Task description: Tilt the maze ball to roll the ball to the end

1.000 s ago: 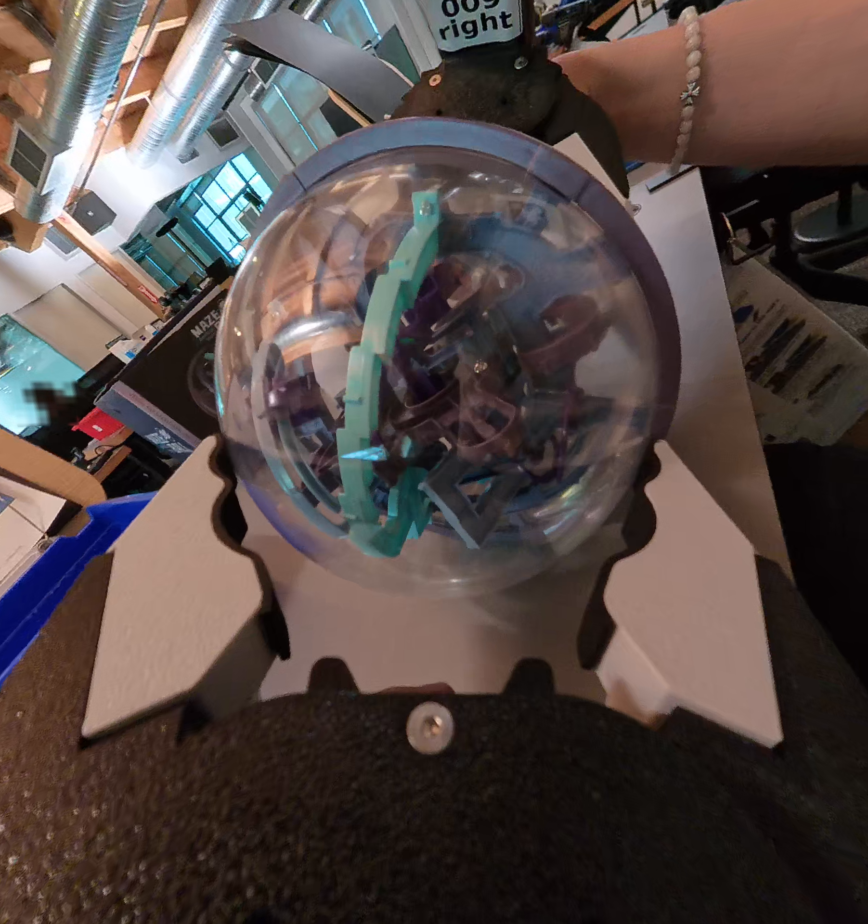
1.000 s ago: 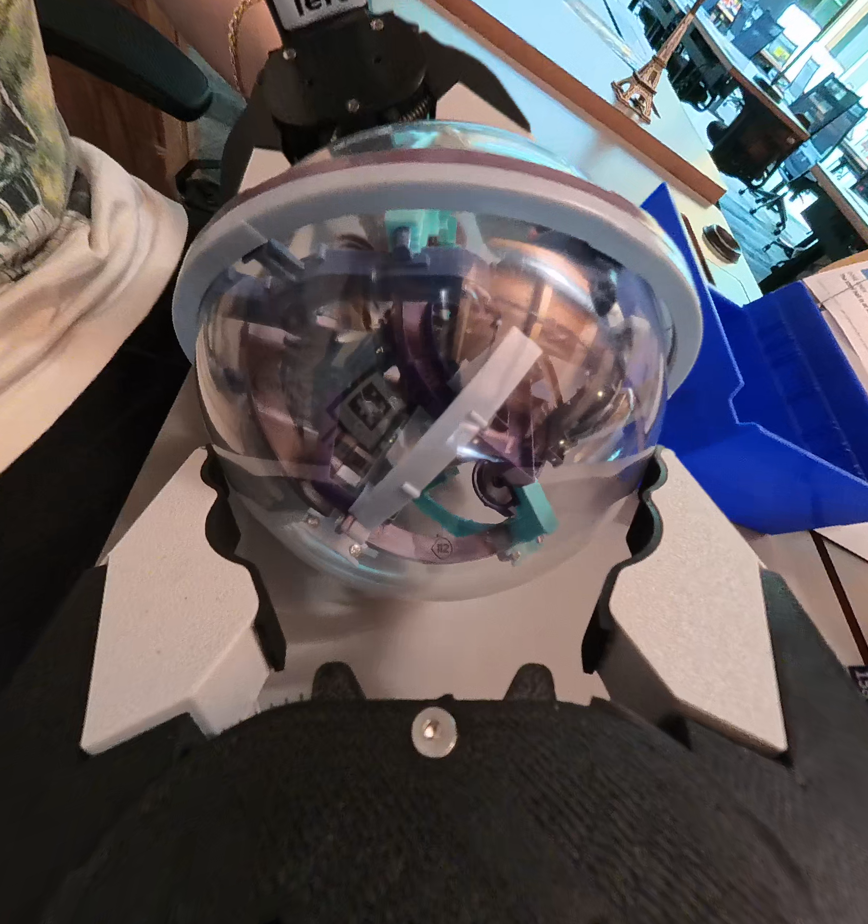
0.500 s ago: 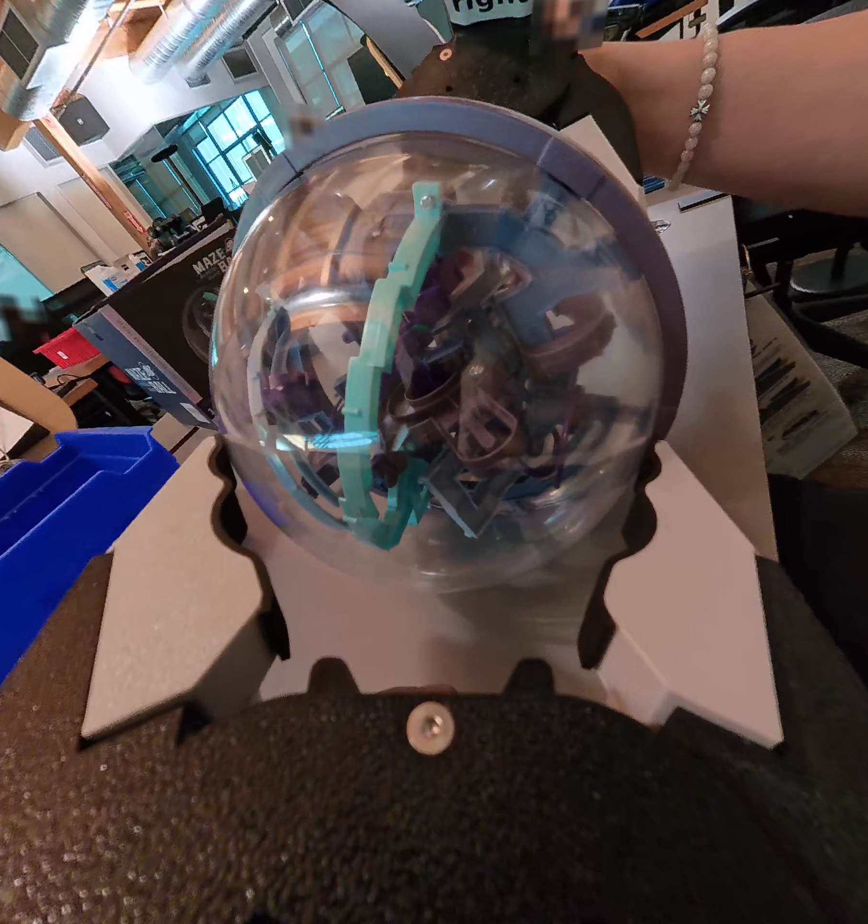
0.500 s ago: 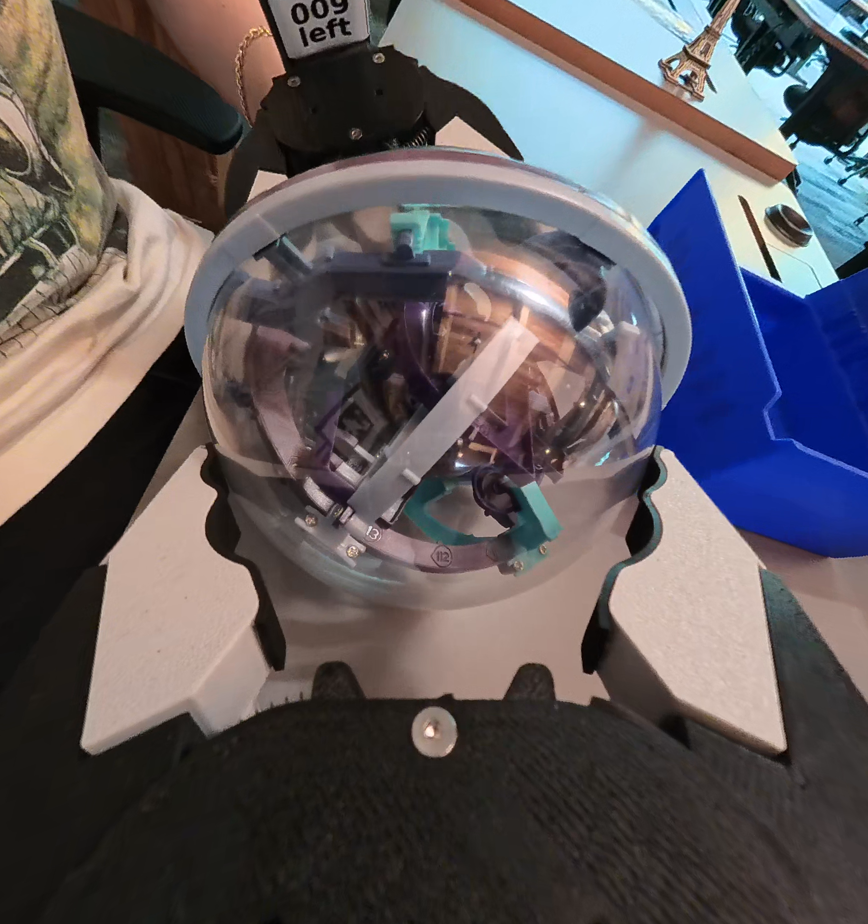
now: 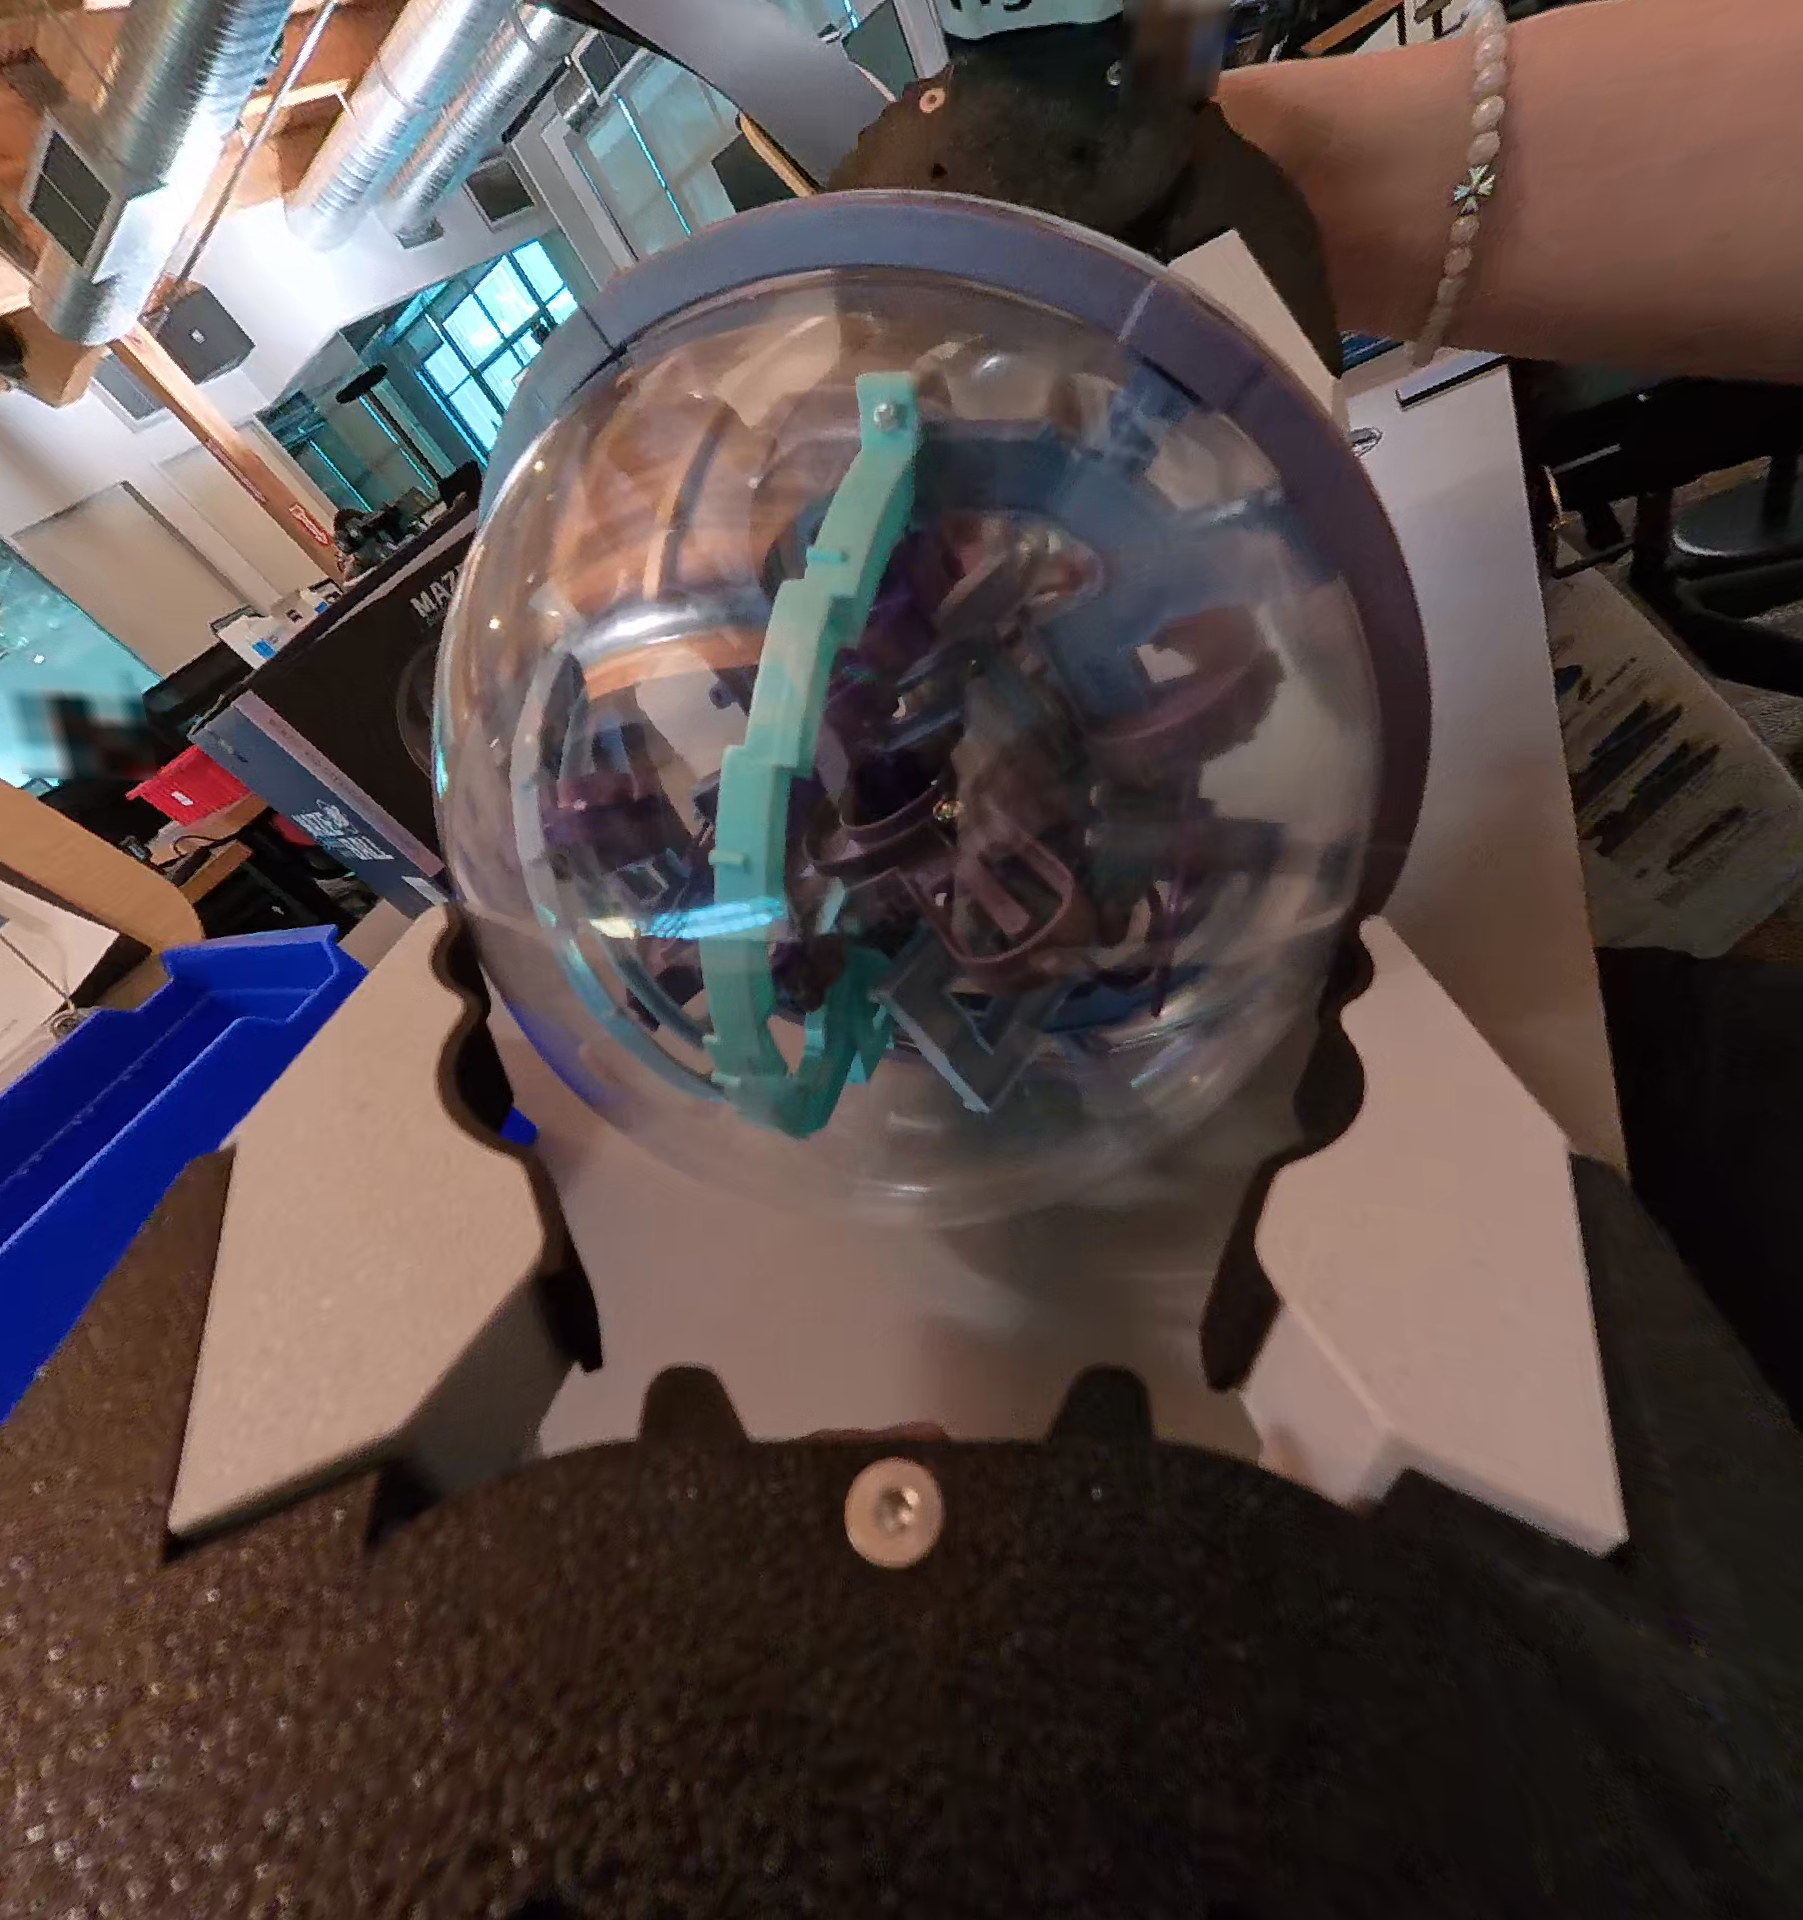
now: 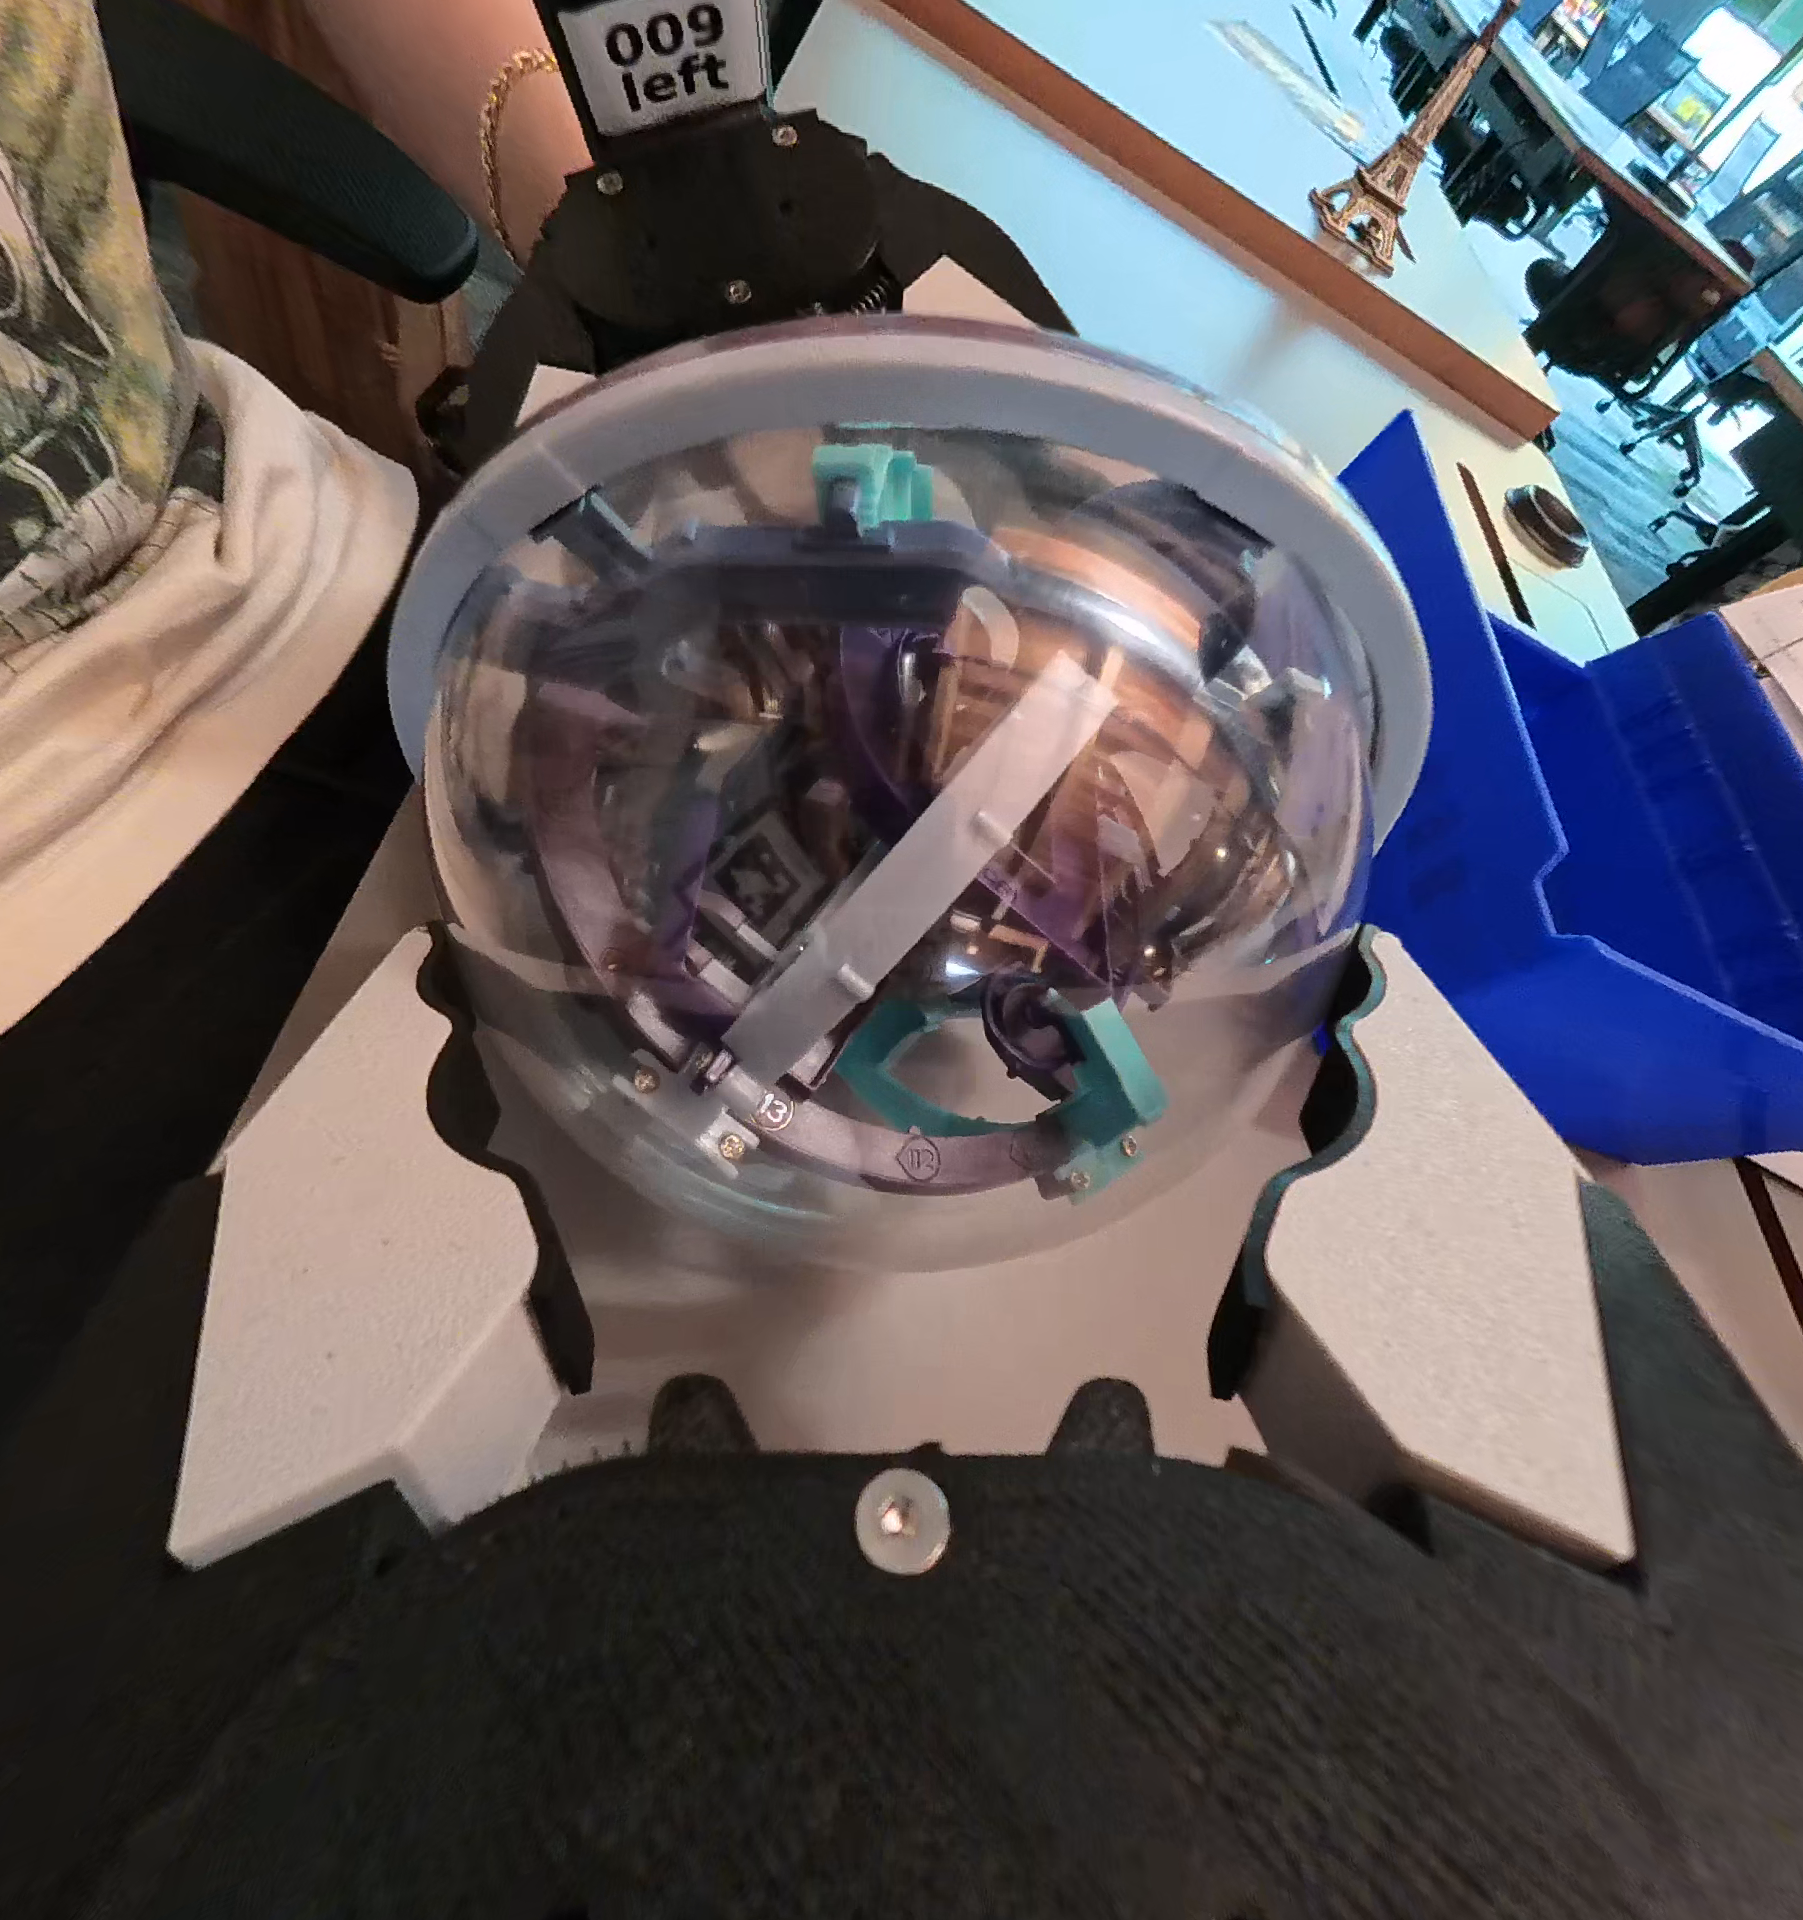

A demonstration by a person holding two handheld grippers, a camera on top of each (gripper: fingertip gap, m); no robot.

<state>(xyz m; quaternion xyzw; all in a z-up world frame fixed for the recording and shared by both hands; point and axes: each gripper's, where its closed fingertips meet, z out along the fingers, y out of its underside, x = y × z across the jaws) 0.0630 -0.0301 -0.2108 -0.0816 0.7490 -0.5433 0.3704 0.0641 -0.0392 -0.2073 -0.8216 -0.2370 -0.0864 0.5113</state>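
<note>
The maze ball (image 5: 928, 675) is a clear sphere with a grey-blue ring and teal, purple and grey tracks inside. It is held in the air between both grippers. My left gripper (image 5: 902, 987) is shut on it, one finger on each side. My right gripper (image 6: 892, 987) is shut on the opposite half (image 6: 897, 779) in the same way. The right gripper also shows behind the ball in the left wrist view (image 5: 1063, 114), and the left gripper in the right wrist view (image 6: 710, 208). I cannot pick out the small rolling ball among the tracks.
A blue bin (image 5: 97, 1122) lies to the left, also in the right wrist view (image 6: 1603, 883). A black box (image 5: 357, 707) stands behind it. A forearm with a bead bracelet (image 5: 1603, 187) holds the right gripper. A white desk (image 6: 1188, 260) carries a small tower model (image 6: 1364, 197).
Both grippers have tilted the ball together. The background swung one way and then partly back. The grip on the ball has not changed.
</note>
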